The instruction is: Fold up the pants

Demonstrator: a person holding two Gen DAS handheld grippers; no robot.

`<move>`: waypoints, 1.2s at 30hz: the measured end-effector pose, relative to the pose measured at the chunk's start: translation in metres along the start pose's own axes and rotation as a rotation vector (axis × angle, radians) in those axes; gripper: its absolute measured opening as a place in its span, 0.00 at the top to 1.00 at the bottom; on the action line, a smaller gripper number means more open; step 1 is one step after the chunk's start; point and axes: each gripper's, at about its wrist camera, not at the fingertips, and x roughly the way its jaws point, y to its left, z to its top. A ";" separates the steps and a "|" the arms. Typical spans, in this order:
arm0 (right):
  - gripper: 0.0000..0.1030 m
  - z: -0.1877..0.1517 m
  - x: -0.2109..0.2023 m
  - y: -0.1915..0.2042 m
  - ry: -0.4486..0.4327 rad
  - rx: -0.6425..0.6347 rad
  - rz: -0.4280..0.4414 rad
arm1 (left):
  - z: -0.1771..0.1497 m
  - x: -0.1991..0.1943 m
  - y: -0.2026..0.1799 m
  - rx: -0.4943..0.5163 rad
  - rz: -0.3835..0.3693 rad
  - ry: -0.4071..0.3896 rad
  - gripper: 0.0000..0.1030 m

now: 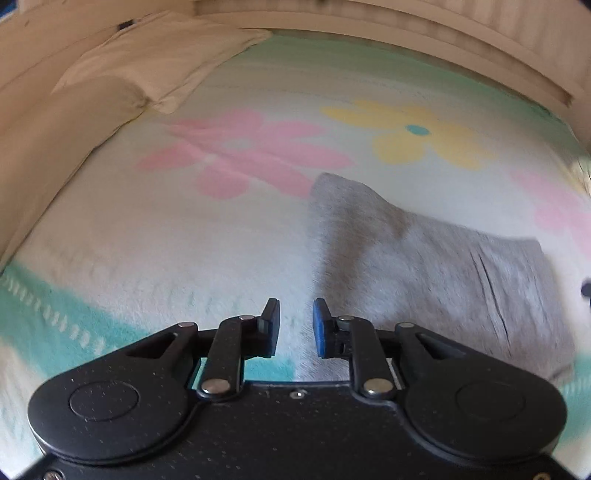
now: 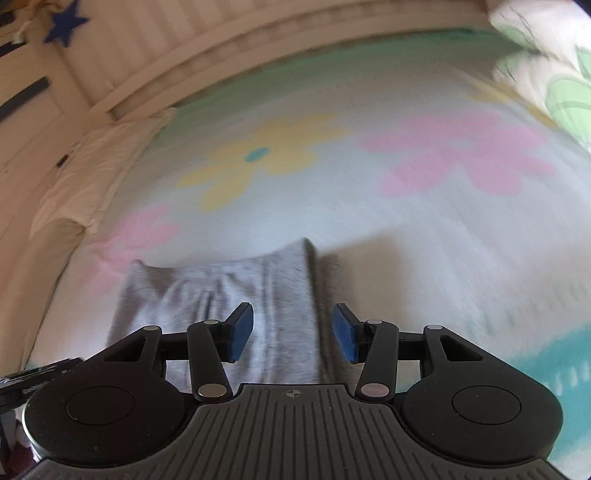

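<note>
Grey pants (image 1: 424, 266) lie folded into a flat bundle on a flowered blanket (image 1: 221, 229). In the left wrist view they sit to the right of my left gripper (image 1: 295, 312), whose blue pads stand a little apart with nothing between them, above the blanket at the bundle's left edge. In the right wrist view the pants (image 2: 221, 291) lie under and left of my right gripper (image 2: 292, 314). It is wide open and hangs over the bundle's right edge without touching it.
A cream pillow (image 1: 147, 66) lies at the far left of the bed, against a pale wooden bed frame (image 1: 424, 26). A green-patterned pillow (image 2: 546, 74) sits at the far right. The blanket (image 2: 443, 240) spreads wide around the pants.
</note>
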 end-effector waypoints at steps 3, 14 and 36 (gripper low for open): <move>0.54 0.004 -0.012 0.002 -0.043 -0.022 0.005 | -0.003 -0.010 -0.019 0.040 -0.021 -0.019 0.69; 0.54 -0.029 -0.074 0.038 -0.111 -0.154 0.036 | -0.021 -0.086 -0.057 0.138 -0.039 -0.171 0.41; 0.54 -0.065 -0.081 0.056 -0.052 -0.107 -0.022 | -0.060 -0.111 -0.064 0.106 -0.008 -0.230 0.14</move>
